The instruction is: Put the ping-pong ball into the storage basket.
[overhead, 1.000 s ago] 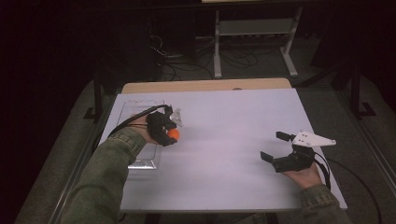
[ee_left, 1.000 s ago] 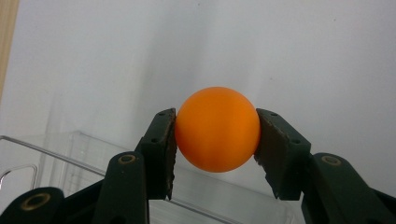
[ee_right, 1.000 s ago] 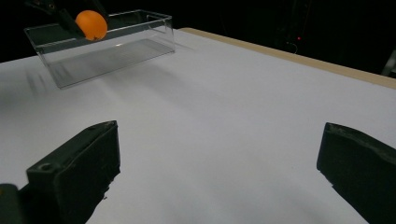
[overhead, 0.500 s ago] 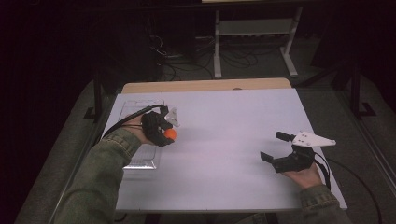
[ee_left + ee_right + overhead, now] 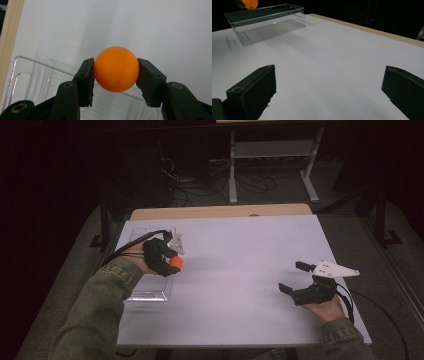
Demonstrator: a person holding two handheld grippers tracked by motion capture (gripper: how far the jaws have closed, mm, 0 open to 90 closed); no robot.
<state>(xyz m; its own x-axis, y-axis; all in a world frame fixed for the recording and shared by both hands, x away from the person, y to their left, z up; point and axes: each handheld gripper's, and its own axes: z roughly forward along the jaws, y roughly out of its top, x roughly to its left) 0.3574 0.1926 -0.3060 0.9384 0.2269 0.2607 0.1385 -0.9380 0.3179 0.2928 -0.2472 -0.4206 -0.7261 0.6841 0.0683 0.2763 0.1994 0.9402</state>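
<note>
The left tool (image 5: pixel 115 71) pinches a smooth, round orange ball (image 5: pixel 116 69) between its two flat black pads, one on each side of the ball's middle. In the high view this left tool (image 5: pixel 170 257) is held above the near right edge of a clear, rectangular plastic box (image 5: pixel 150 292) that stands at the left side of the white, matte bench (image 5: pixel 240 270). The box has thin glossy walls and a ribbed floor, seen through the transparent plastic in the left tool's view (image 5: pixel 37 75); the ball hangs over its rim and is not inside it. The right tool (image 5: pixel 295 279) rests low at the right side of the bench, well apart from the box, its blocky black jaws spread wide with bare bench between them. From the right tool's view the box (image 5: pixel 265 22) lies far off.
</note>
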